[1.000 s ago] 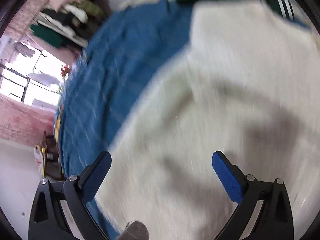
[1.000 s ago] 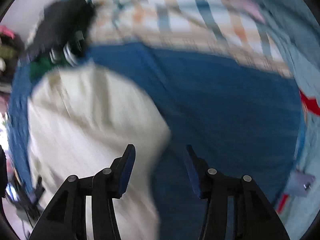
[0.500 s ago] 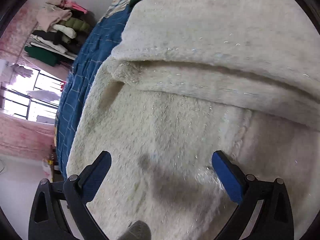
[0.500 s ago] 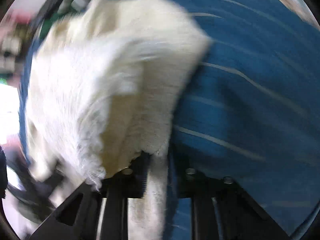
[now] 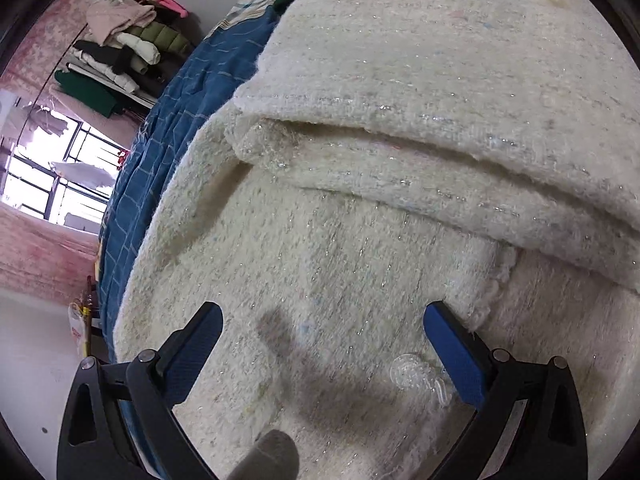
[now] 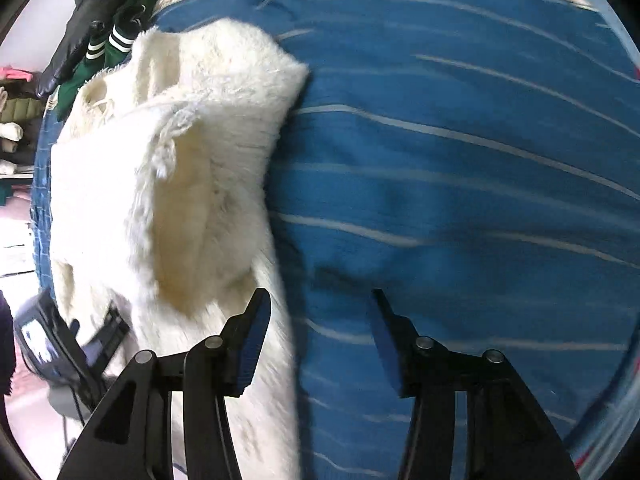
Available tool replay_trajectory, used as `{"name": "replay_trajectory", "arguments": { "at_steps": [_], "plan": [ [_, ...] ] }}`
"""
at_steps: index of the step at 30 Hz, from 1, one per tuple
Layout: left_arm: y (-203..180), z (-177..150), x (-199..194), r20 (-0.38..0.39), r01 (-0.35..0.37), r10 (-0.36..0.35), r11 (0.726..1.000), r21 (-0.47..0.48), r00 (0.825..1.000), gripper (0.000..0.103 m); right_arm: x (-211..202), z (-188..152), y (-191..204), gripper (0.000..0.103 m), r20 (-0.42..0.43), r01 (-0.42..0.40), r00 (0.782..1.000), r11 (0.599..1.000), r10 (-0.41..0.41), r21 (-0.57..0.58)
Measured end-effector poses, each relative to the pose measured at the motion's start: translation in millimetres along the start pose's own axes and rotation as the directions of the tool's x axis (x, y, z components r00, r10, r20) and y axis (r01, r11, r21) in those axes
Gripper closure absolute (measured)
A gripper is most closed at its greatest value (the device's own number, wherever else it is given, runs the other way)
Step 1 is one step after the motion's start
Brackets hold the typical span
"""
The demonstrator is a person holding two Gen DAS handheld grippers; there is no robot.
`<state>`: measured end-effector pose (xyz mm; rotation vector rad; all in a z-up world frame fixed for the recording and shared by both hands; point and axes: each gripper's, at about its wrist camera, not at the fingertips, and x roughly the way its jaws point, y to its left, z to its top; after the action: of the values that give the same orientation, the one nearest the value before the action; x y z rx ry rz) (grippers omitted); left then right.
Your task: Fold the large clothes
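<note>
Both grippers had their jaws spread wide when I checked the feeds. On my left gripper the blue pads stood far apart and held nothing, hovering just over the cream sweater, a fuzzy knit flecked with glittery thread. One thick part of the sweater lay folded over the rest, making a rounded edge across the middle of the left wrist view. A small clear button sat on the knit just beside the right-hand pad.

My right gripper was likewise parted and empty; it straddled the sweater's right border, one finger over cream knit, the other over the blue striped bedspread on which the garment lay. The sweater's frayed, fringed edge was bunched near the centre of the pile (the lower part of that view was smeared, so finer detail escaped me).

At the far end of the bed I saw a dark green garment with white stripes touching the sweater's far edge. Off to the left stood shelves with stacked clothes, and below them a bright window.
</note>
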<state>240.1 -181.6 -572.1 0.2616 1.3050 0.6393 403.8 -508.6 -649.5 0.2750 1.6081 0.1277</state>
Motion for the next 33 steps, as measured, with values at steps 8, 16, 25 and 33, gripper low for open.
{"name": "replay_trajectory", "arguments": {
  "at_steps": [8,16,25,33],
  "plan": [
    [-30.4,-37.9,-104.0,0.035,-0.114,0.109,0.98,0.166,0.993,0.0,-36.4,-64.8,-44.1,0.038,-0.002,0.192,0.981,0.975,-0.193,0.115],
    [-126.8,-146.9,-192.4,0.044,-0.135,0.128,0.904,0.406,0.991,0.0,-59.6,-123.1,-96.3,0.035,-0.056,0.333,0.943,0.917,-0.329,0.222],
    [-198.9,-193.4,-198.6,0.152,-0.262,0.214,0.821,0.507,0.965,0.0,-79.4,-140.1,-146.4,0.035,-0.075,0.359,0.932,0.878,-0.354,0.317],
    [-202.4,-181.6,-208.0,0.113,-0.21,0.177,0.867,0.451,0.978,0.0,-80.1,-144.4,-158.8,0.035,-0.073,0.339,0.94,0.884,-0.334,0.323]
  ]
}}
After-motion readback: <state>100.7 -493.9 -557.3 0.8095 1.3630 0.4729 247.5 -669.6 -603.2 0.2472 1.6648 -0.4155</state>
